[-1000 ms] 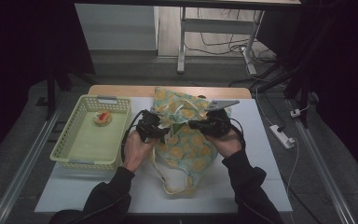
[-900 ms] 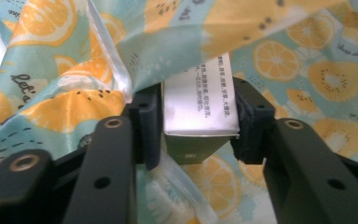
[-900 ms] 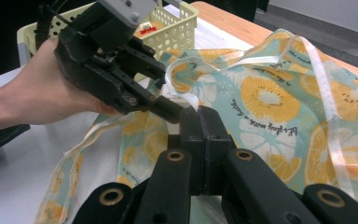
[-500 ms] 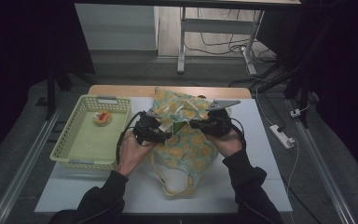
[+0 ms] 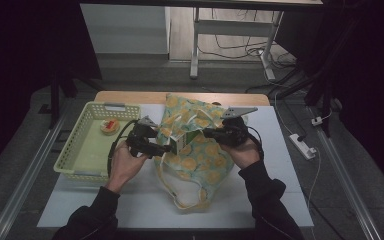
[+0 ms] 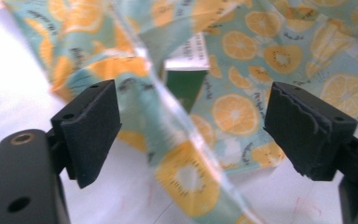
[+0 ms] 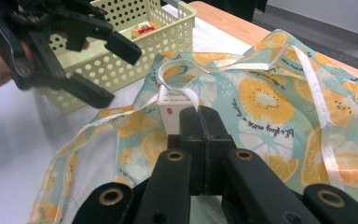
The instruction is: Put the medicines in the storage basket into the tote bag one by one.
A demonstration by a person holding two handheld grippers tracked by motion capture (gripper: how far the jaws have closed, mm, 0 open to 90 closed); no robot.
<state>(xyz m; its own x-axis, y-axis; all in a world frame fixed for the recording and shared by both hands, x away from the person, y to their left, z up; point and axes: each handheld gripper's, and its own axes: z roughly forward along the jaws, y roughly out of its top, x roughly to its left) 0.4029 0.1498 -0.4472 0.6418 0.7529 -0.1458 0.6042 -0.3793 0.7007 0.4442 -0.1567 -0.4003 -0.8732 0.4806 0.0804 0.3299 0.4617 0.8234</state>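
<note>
A fruit-print cloth bag (image 5: 200,160) lies on the white table top (image 5: 280,195). A green and white box (image 5: 185,142) stands in its mouth, also seen as box (image 6: 186,70) and box (image 7: 172,109). My left gripper (image 5: 169,148) is at the bag's left edge. Its jaws have just been opening and stand wide, left gripper (image 6: 192,126); the bag's edge (image 6: 177,121) runs loose between them, untouched by the pads. My right gripper (image 7: 199,114) is shut on the bag's white strap (image 7: 186,91) and holds the mouth up, right gripper (image 5: 206,133). Across from it hangs the left gripper (image 7: 116,74).
A pale yellow-green basket (image 5: 75,150) stands left of the bag, basket (image 7: 135,51), with a small round red-topped item (image 5: 109,126) inside. The bag's long handles (image 5: 180,197) trail toward the table's front edge. A power strip (image 5: 302,146) lies on the floor at right.
The left gripper's jaws opened and let go of the bag's edge, and the hand drew back a little to the left. The right gripper stayed put.
</note>
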